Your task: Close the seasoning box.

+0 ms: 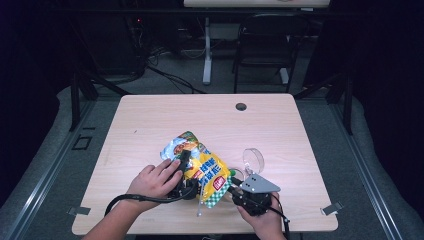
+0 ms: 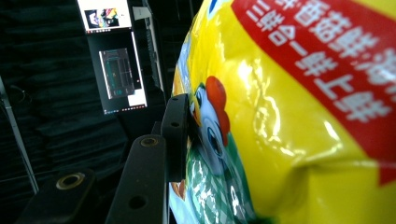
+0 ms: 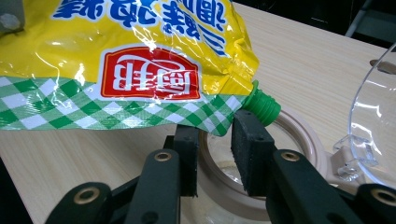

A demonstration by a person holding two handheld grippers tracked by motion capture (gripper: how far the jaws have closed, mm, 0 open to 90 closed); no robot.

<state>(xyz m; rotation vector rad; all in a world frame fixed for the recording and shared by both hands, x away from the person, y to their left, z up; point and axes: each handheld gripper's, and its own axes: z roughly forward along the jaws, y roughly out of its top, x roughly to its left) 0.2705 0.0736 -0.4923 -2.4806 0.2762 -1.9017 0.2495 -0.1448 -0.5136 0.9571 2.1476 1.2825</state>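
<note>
Dark room with a black chair [image 1: 265,45] at the back and a light wood table [image 1: 150,125] in the middle. On the near half of the table a big yellow refill pouch [image 1: 200,167] is held tilted, its spout corner pointing down toward a round jar with a beige rim [image 3: 308,140] and a clear flip lid [image 1: 253,159] swung open.

The left gripper [image 1: 184,165] clamps the pouch body; in the left gripper view one black pad presses flat against the film by a cartoon rooster with a red comb. The right gripper [image 3: 215,154] sits under the spout corner, jaws parted around the green-checked edge, not visibly pinching it.

Progress-wise I'd say it's early: jar open, pouch lined up, but the green screw cap [image 3: 262,106] looks still on, so uncapping and pouring remain.

Writing: white Chinese characters on a red band and a red logo badge, upside down in the right gripper view. I can't make them out reliably.
</note>
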